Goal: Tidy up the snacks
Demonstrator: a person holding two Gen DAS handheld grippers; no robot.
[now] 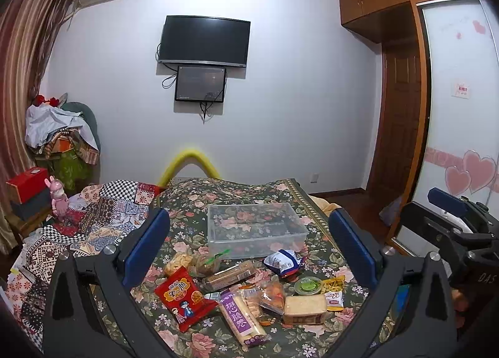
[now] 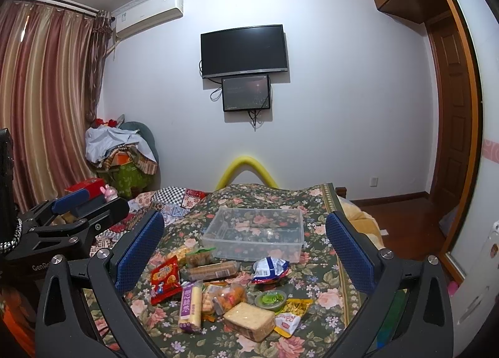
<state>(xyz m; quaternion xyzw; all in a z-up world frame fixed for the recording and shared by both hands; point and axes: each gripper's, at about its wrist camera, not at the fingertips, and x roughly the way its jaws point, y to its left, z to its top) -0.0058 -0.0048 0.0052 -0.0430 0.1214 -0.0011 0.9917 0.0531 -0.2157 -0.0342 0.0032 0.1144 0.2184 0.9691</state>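
Note:
A clear plastic bin (image 1: 301,233) (image 2: 297,238) stands empty on the floral bedspread. In front of it lie several snacks: a red packet (image 1: 182,298) (image 2: 165,278), a purple-labelled wafer pack (image 1: 241,316) (image 2: 190,306), a long biscuit sleeve (image 1: 229,275) (image 2: 212,269), a blue-white bag (image 1: 283,261) (image 2: 269,267), a green-lidded cup (image 1: 307,284) (image 2: 270,298) and a wrapped bread block (image 1: 304,308) (image 2: 249,320). My left gripper (image 1: 249,249) is open and empty above the snacks. My right gripper (image 2: 246,249) is open and empty too, beside the left one.
A patchwork quilt (image 1: 103,221) lies bunched on the bed's left. A pink bunny figure (image 1: 59,199) and red box (image 1: 23,185) stand at the left. The bed's right edge drops to a wooden floor (image 2: 402,217). A wardrobe (image 1: 458,108) stands at the right.

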